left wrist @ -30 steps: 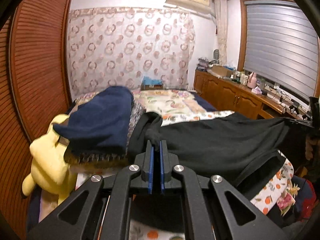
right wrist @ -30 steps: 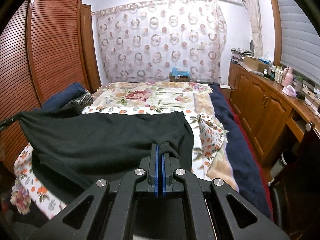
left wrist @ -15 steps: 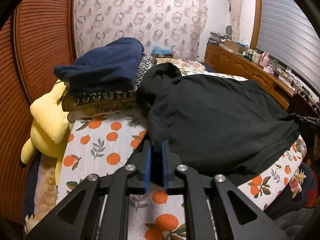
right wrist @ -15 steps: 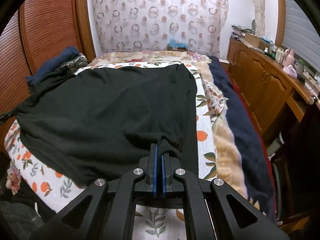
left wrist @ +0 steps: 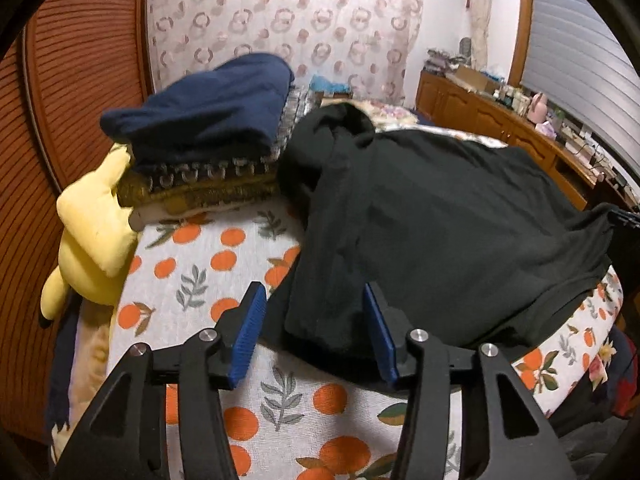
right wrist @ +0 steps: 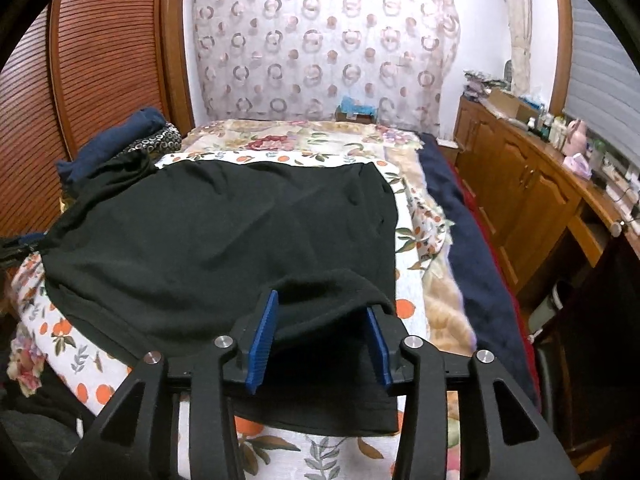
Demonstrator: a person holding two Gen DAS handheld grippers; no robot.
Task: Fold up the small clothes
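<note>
Both grippers were clamped on black garment (right wrist: 224, 232) a second ago. Now left gripper (left wrist: 316, 332) and right gripper (right wrist: 322, 340) jaws opening, cloth loose between them. Garment spread on bed (left wrist: 224, 416). Judgement: laid flat, ready for first fold.

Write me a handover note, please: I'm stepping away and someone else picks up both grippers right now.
Left gripper: jaws opening, the near left corner of the black garment loose between the pads.
Right gripper: jaws opening, a bunched fold of the garment's near right corner between the pads, not pinched.
The garment lies spread on the orange-print sheet, its far left part bunched against the stack of folded clothes.
Done: garment laid out, both corners being let go.
Left: smooth the bunched parts, then fold; no fold shows yet.
</note>
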